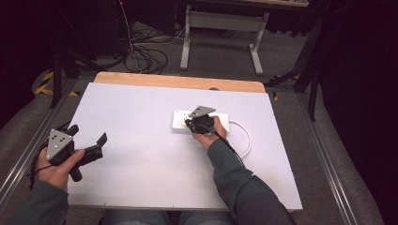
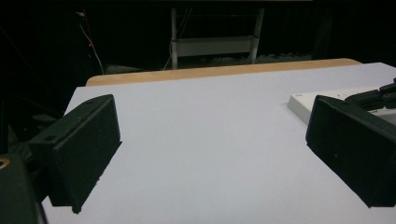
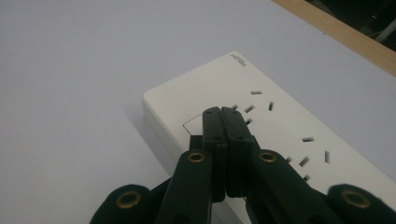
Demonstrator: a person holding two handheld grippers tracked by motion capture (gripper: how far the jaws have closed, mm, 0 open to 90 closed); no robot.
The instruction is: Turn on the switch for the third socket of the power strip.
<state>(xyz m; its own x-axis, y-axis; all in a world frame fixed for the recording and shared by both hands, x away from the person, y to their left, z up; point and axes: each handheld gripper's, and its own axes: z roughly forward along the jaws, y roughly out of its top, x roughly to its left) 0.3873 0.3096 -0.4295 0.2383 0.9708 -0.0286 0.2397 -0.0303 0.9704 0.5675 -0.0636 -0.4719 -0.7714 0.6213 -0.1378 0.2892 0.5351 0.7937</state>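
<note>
A white power strip (image 1: 178, 120) lies flat near the middle of the white table, its white cable (image 1: 246, 138) looping off to the right. In the right gripper view the strip (image 3: 280, 121) shows several socket slots and a square button outline. My right gripper (image 3: 221, 111) is shut, jaws pressed together with nothing between them, tips resting on the strip beside that square; from above my right gripper (image 1: 193, 125) sits over the strip's middle. My left gripper (image 1: 89, 135) is held at the table's left edge, open and empty, jaws wide apart (image 2: 210, 154). The strip's corner (image 2: 303, 100) shows at its right.
The white table (image 1: 141, 168) has a wooden strip (image 1: 178, 82) along its far edge. Beyond it stand a desk frame (image 1: 220, 28) and loose cables (image 1: 145, 56) on the floor. Bare table surface spreads between the two grippers.
</note>
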